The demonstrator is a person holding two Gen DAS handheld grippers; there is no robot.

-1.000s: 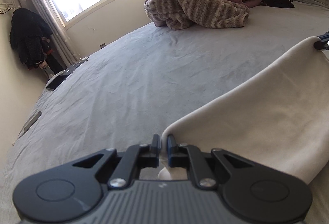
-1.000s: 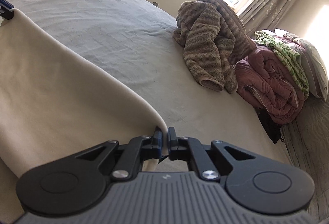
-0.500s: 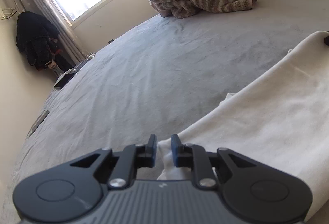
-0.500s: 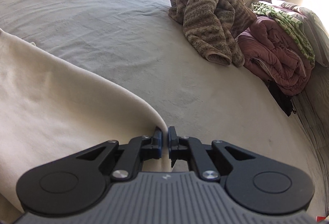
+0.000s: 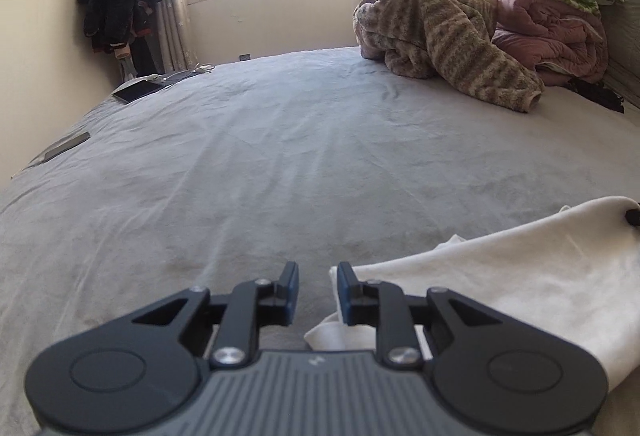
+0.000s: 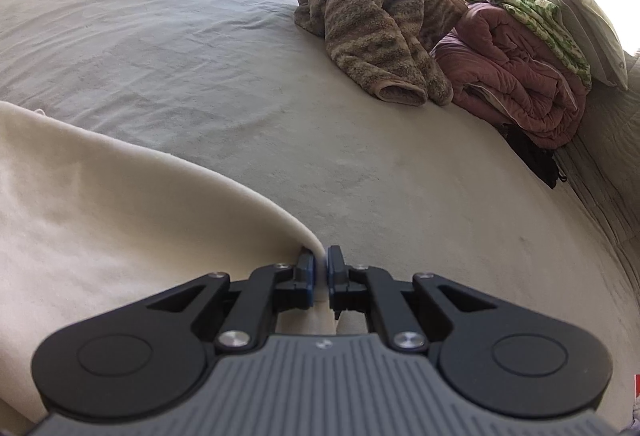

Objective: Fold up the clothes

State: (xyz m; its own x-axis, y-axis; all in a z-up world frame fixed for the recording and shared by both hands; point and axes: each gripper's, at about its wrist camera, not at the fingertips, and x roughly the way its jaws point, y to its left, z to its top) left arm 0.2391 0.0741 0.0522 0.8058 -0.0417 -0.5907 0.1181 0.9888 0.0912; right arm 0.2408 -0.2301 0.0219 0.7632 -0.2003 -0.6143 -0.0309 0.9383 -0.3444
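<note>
Grey bedding (image 5: 280,164) fills both views, with a brown striped fleece (image 5: 440,44) heaped at the far side under the window, and the cream garment (image 5: 500,276) lying on the near part of the bed, well apart from that fleece. A second ago the left gripper (image 5: 314,290) was pinched on the garment's corner; now its jaws are opening, the corner has slipped out and lies slack against the right-hand finger, with nothing pressed between the pads. That reads as the left side of the fold being laid down. On the garment's other corner, the right gripper (image 6: 319,272) is as it was, jaws pressed together on the cream edge (image 6: 120,220), so its release probably comes next.
</note>
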